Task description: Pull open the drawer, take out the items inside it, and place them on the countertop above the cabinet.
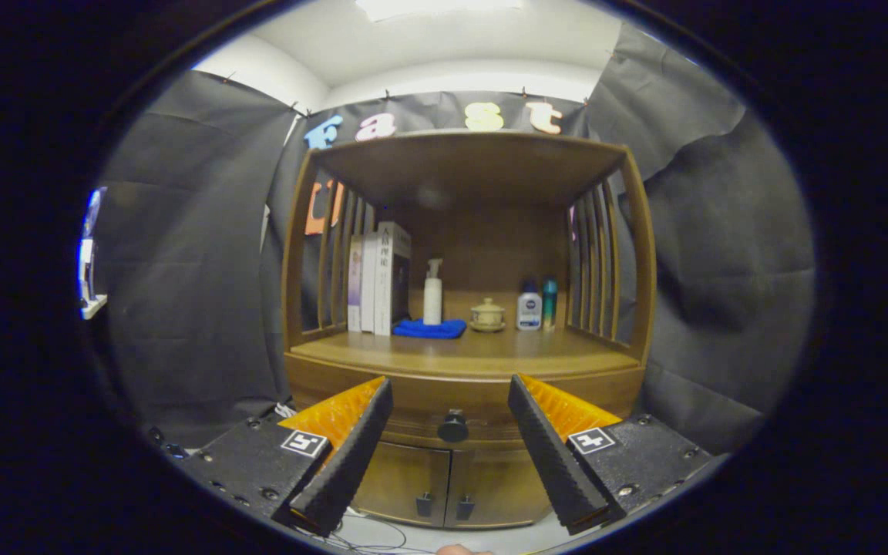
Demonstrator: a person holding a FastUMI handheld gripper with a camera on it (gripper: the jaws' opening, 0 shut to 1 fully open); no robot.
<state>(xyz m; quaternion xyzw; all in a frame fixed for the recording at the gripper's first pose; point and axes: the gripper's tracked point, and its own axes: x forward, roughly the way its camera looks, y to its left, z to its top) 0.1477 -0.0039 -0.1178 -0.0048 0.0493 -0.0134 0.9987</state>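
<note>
Straight ahead of the tool [450, 455], seen along its own two fingers, stands a small wooden cabinet [467, 401] against the booth's dark cloth. The tool is spread wide and holds nothing; its fingers frame the drawer [413, 416] from either side without touching it.

What the coming move turns on, I'd say, is the round dark knob [453, 426] at the middle of the drawer front. It sits dead between the two fingers and a little beyond their tips, so a plain push forward should bring the jaws around it. The drawer runs crosswise under the surface [463, 353], a curved band of brown wood, and looks fully closed; whatever lies inside is hidden.

Below it are two small doors [448, 482] with dark handles. On the surface above stand several books [378, 279], a blue cloth [429, 328], a white pump bottle [432, 293], a lidded cup [487, 314] and two more bottles [536, 306], leaving bare wood toward the front edge.
</note>
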